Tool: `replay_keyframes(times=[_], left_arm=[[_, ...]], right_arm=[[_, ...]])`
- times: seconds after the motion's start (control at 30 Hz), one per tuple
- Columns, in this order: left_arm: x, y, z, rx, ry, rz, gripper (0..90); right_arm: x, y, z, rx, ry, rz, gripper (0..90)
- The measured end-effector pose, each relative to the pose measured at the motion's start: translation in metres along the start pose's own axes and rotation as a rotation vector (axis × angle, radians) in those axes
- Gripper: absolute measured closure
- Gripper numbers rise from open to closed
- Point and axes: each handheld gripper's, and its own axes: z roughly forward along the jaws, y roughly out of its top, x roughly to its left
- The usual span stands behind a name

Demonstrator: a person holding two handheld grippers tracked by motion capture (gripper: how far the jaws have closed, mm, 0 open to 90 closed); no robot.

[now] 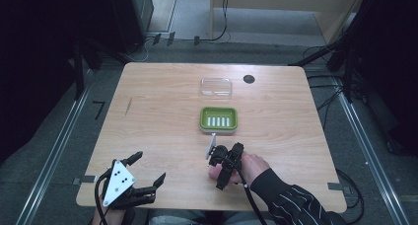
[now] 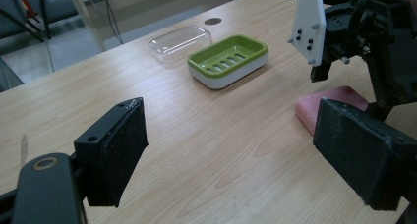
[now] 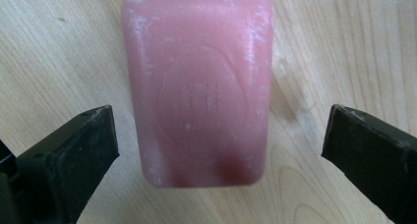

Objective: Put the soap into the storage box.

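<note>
A pink soap bar (image 3: 196, 86) lies flat on the wooden table (image 1: 162, 101), its embossed face up. My right gripper (image 3: 221, 130) hovers straight above it, open, one black jaw on each side of the bar and neither touching it. From above, the right gripper (image 1: 223, 162) points down near the table's front middle, with the soap (image 1: 214, 171) peeking out beneath. My left gripper (image 1: 150, 167) is open and holds nothing at the front left. Its own camera shows the left gripper (image 2: 241, 150) aimed across the table, with the soap (image 2: 329, 106) and right gripper (image 2: 364, 42) at the right.
A green soap dish with a slotted floor (image 1: 218, 119) sits just beyond the right gripper. A clear plastic lid (image 1: 216, 87) lies behind it, and a small black disc (image 1: 249, 79) is near the far edge. The left half of the table is bare wood.
</note>
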Motion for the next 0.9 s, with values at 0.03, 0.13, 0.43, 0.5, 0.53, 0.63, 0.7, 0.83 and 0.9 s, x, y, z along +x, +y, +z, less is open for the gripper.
replay_keyframes(times=[0.03, 0.13, 0.43, 0.5, 0.53, 0.63, 0.7, 0.83, 0.9], left_arm=[[0.0001, 0.0, 0.0, 0.0, 0.001, 0.0, 13.9], [0.0, 0.0, 0.0, 0.0, 0.0, 0.001, 13.9], [0.0, -0.0001, -0.0002, 0.0, 0.0, 0.002, 13.9], [0.0001, -0.0001, -0.0002, 0.0, 0.001, 0.002, 13.9], [0.0001, -0.0001, -0.0002, 0.0, 0.0, 0.002, 13.9], [0.0, -0.0001, -0.0001, 0.0, 0.0, 0.001, 13.9], [0.0, -0.0001, -0.0001, 0.0, 0.0, 0.001, 13.9], [0.0001, -0.0001, -0.0002, 0.001, 0.001, 0.002, 13.9], [0.0, -0.0001, -0.0002, 0.001, 0.0, 0.002, 13.9]], right_arm=[[-0.0001, 0.0009, 0.0009, -0.001, 0.002, -0.006, 0.4], [0.0009, 0.003, 0.0023, 0.003, 0.003, -0.006, 1.6], [0.0036, 0.0055, 0.0023, -0.013, 0.007, -0.025, 18.5], [0.004, 0.0056, 0.0021, -0.016, 0.006, -0.029, 18.7], [0.0044, 0.0058, 0.0019, -0.016, 0.004, -0.028, 19.2], [0.005, 0.0064, 0.0029, -0.025, -0.006, -0.035, 21.4], [0.0058, 0.0069, 0.0035, -0.023, -0.008, -0.036, 23.9], [0.0066, 0.0074, 0.0066, -0.016, -0.013, -0.043, 27.0], [0.0071, 0.0073, 0.0056, -0.02, -0.016, -0.044, 29.9]])
